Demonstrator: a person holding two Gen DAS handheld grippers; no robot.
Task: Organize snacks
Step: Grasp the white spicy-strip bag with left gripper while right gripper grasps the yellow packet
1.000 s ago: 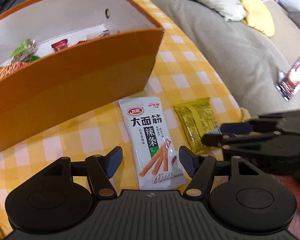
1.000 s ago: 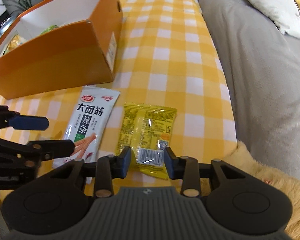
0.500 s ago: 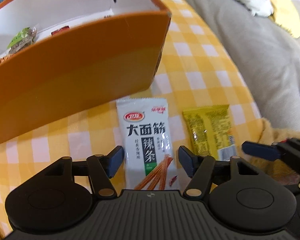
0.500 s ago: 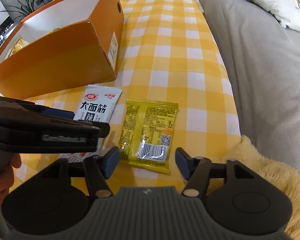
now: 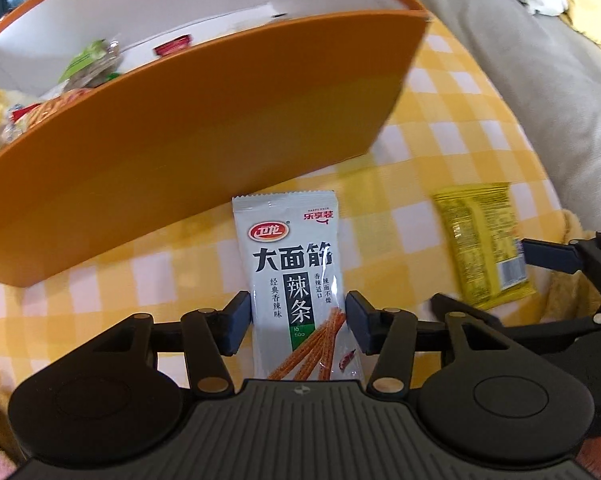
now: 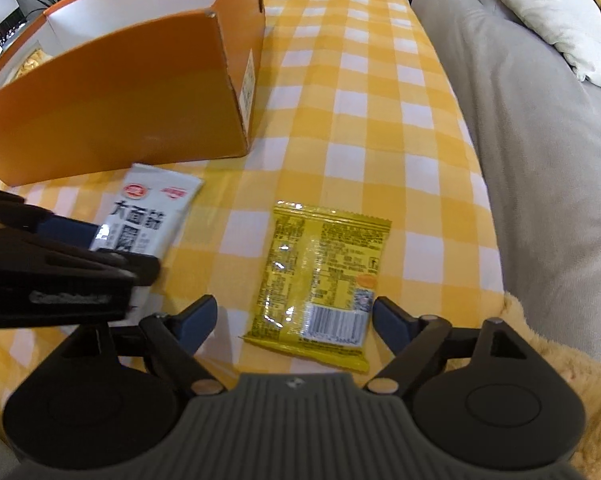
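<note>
A white spicy-strip snack packet lies flat on the yellow checked tablecloth, just in front of the orange box. My left gripper is open with its fingers on either side of the packet's lower half. A yellow snack packet lies to the right of the white one. My right gripper is open wide, its fingers flanking the yellow packet's near end. The yellow packet also shows in the left wrist view, with the right gripper's finger beside it.
The orange box holds several snacks at its left end. A grey sofa with cushions runs along the table's right edge. A yellow fuzzy cloth lies at the near right corner.
Both grippers have moved forward and lower over their packets. The left fingers have closed in to the white packet's sides. The right gripper has opened from narrow to wide around the yellow packet.
</note>
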